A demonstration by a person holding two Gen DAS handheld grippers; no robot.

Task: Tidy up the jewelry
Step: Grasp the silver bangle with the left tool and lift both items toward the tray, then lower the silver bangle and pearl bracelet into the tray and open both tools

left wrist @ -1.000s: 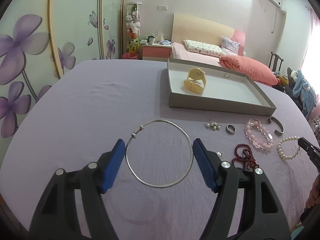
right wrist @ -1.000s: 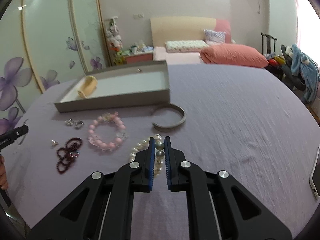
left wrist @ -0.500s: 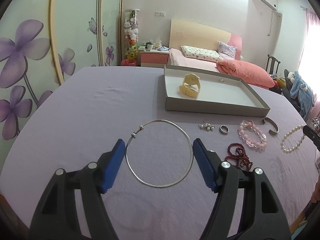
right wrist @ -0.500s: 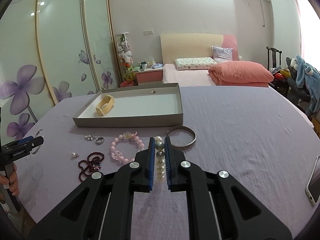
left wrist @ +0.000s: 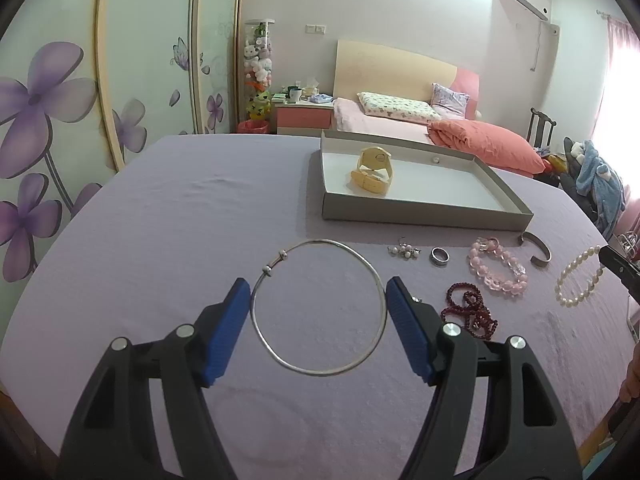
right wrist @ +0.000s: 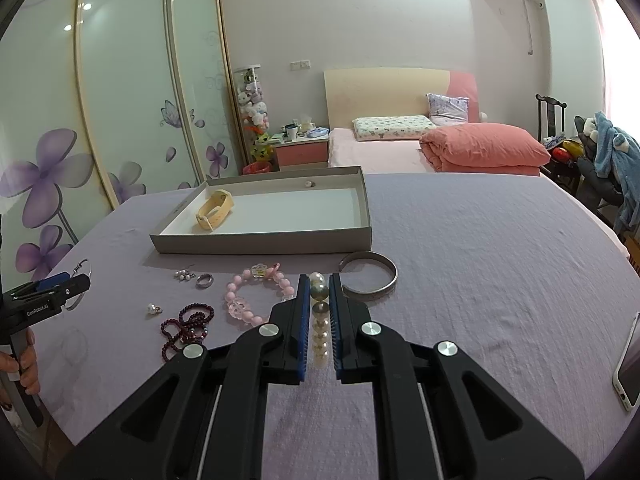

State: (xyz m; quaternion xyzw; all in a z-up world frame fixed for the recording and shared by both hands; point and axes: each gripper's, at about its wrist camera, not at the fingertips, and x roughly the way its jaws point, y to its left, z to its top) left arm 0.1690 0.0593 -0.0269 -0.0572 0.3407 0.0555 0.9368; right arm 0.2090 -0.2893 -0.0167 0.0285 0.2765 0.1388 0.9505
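My left gripper (left wrist: 318, 300) is shut on a thin silver hoop necklace (left wrist: 320, 374). Its blue pads press the hoop's two sides and hold it just above the purple cloth. My right gripper (right wrist: 319, 280) is shut on a pearl bracelet (right wrist: 321, 308), whose beads show between the pads. In the left wrist view the pearl bracelet (left wrist: 578, 280) hangs from the right gripper (left wrist: 616, 266) at the right edge. A grey tray (left wrist: 424, 212) with a white floor holds a yellow watch (left wrist: 374, 170) and a small stud (left wrist: 437, 159).
In front of the tray (right wrist: 260, 246) lie a pink bead bracelet (right wrist: 256, 296), dark red beads (right wrist: 188, 326), a silver cuff (right wrist: 370, 276), a ring (right wrist: 204, 280), earrings (right wrist: 184, 275) and a pearl stud (right wrist: 152, 309). A phone (right wrist: 628, 368) lies at the right edge.
The right gripper has tipped upward with the pearl bracelet, which has come off the cloth and now hangs from it. The left gripper still holds the hoop and has barely moved.
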